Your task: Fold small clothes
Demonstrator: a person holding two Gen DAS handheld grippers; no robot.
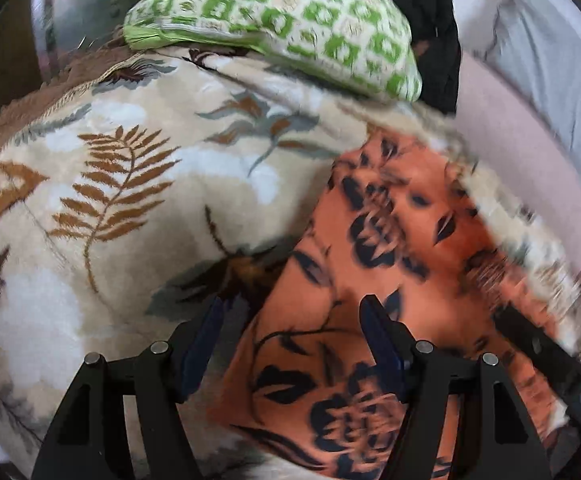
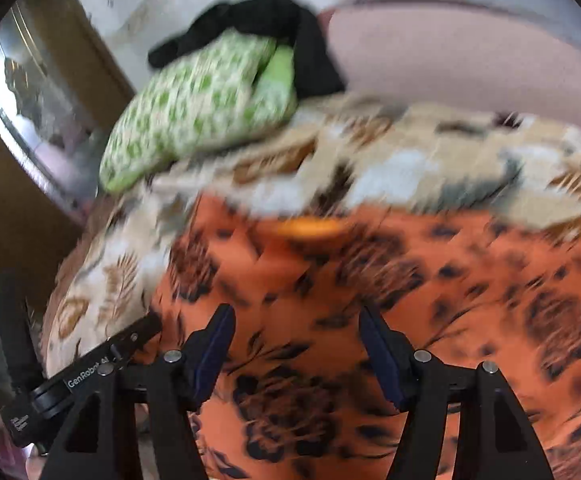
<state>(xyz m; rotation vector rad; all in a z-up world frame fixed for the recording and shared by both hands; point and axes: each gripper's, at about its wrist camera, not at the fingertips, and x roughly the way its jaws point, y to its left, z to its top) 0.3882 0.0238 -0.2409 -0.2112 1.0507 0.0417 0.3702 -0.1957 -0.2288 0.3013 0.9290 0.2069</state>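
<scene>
Progress looks early: orange floral garment (image 1: 374, 248) lies spread and rumpled on the leaf-print blanket (image 1: 138, 184) of a bed, with no clean fold edge visible in either view, so my read is the folding itself is not yet done. A green-patterned folded piece (image 1: 282, 20) sits farther back on the blanket with a black garment (image 1: 438, 44) bunched just beside it; the green one may be finished already, can't confirm. Both views are blurred.

Left gripper (image 1: 294, 320) hangs over the garment's near-left edge, jaws apart, nothing pinched; its left finger is over the blanket, its right finger over orange cloth. Right gripper (image 2: 296, 332) is directly above the middle of the garment (image 2: 430, 280), jaws apart and empty, cloth below and between the fingers but not clamped. Whether either fingertip touches the fabric can't be told. The left gripper's body also shows at the lower left of the right wrist view, near the garment's edge.

Left to do, judging by this: grab an edge, fold over, flatten.
</scene>
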